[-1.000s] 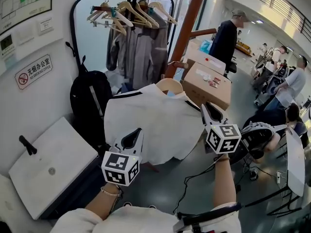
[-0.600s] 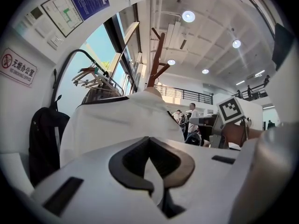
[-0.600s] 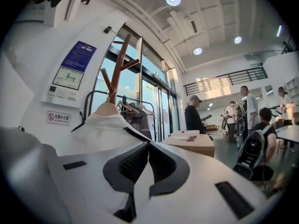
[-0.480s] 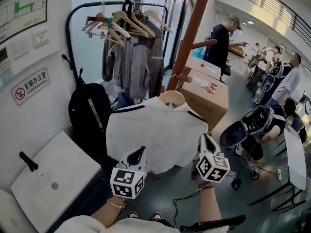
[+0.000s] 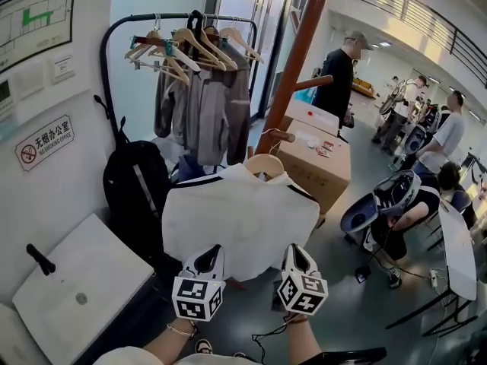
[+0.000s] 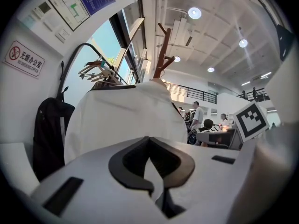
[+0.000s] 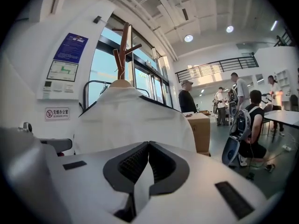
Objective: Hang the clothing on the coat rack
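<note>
White shirt [image 5: 236, 219] on a wooden hanger [image 5: 265, 163] at the brown coat rack [image 5: 293, 67], both claws low before its hem

Hangs spread wide, collar up, hanger top just below a peg [image 5: 280, 135] of the rack; hook too small to make out; left claw [image 5: 212, 252] clenched, tips together, at the hem's left part; right claw [image 5: 296, 251] likewise clenched, tips together, at the hem's right part; hem cloth pinched in either or not: cannot tell; black backpack [image 5: 133, 196] against the wall to the left; rail of jackets [image 5: 202, 105] above it; cardboard box [image 5: 316, 154] right of the rack's post
</note>
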### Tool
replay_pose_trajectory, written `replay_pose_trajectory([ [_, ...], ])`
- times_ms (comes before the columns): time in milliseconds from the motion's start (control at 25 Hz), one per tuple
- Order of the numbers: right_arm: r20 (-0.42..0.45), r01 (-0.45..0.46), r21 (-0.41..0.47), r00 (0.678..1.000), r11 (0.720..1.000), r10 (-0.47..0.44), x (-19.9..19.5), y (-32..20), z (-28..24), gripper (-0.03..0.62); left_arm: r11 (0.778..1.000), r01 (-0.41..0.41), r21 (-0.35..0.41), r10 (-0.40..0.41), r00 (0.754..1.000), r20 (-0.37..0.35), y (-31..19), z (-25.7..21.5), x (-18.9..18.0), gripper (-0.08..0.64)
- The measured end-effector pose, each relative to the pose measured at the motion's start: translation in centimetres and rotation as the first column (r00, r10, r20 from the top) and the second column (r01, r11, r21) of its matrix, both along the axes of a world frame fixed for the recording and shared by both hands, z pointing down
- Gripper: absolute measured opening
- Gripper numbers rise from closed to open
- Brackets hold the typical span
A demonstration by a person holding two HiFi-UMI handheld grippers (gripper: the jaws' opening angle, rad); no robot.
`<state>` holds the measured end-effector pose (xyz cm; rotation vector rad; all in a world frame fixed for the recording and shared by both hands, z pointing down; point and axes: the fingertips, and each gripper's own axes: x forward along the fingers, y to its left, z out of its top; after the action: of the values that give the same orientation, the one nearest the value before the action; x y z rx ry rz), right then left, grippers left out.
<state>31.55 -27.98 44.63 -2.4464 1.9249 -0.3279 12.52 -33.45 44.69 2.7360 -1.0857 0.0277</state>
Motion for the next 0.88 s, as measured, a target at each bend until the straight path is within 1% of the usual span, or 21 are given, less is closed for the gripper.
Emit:
replay_pose_trajectory([
  [120,0.029,0.022,-0.006,0.999,1.0,-0.022,-0.3,0.3,0.4,0.025,0.999,0.032,0.008,-0.032,0.999,-0.004,0.4,-0.6,-0.3,0.008],
  [200,0.037,0.061,-0.015,0.997,0.998,-0.061,-0.7,0.6,0.5,0.025,0.998,0.058,0.006,-0.057,0.998,-0.005,0.8,-0.9,-0.5,0.008],
  [280,0.038,0.102,-0.025,0.994,0.994,-0.101,-1.2,1.2,0.6,0.025,0.997,0.079,0.001,-0.079,0.997,-0.005,1.5,-1.0,-0.5,0.008],
  [360,0.027,0.121,-0.041,0.992,0.992,-0.12,-1.4,2.0,1.0,0.025,0.995,0.096,-0.01,-0.096,0.995,-0.005,2.2,-0.8,-0.3,0.008],
  [440,0.02,0.131,-0.058,0.991,0.99,-0.13,-1.3,2.6,1.6,0.025,0.994,0.103,-0.019,-0.104,0.995,-0.007,3.0,-0.6,0.2,0.008],
  [560,0.019,0.139,-0.072,0.99,0.988,-0.138,-0.7,3.2,1.8,0.025,0.994,0.106,-0.008,-0.106,0.994,-0.009,4.2,-1.1,1.3,0.008],
  [760,0.03,0.152,-0.05,0.988,0.987,-0.15,-0.1,3.9,1.1,0.025,0.993,0.114,0.022,-0.114,0.993,0.012,5.5,-1.9,2.3,0.008],
  [880,0.016,0.169,-0.033,0.986,0.985,-0.169,-0.4,4.0,0.6,0.025,0.992,0.117,0.034,-0.118,0.993,0.022,5.7,-2.2,2.3,0.008],
])
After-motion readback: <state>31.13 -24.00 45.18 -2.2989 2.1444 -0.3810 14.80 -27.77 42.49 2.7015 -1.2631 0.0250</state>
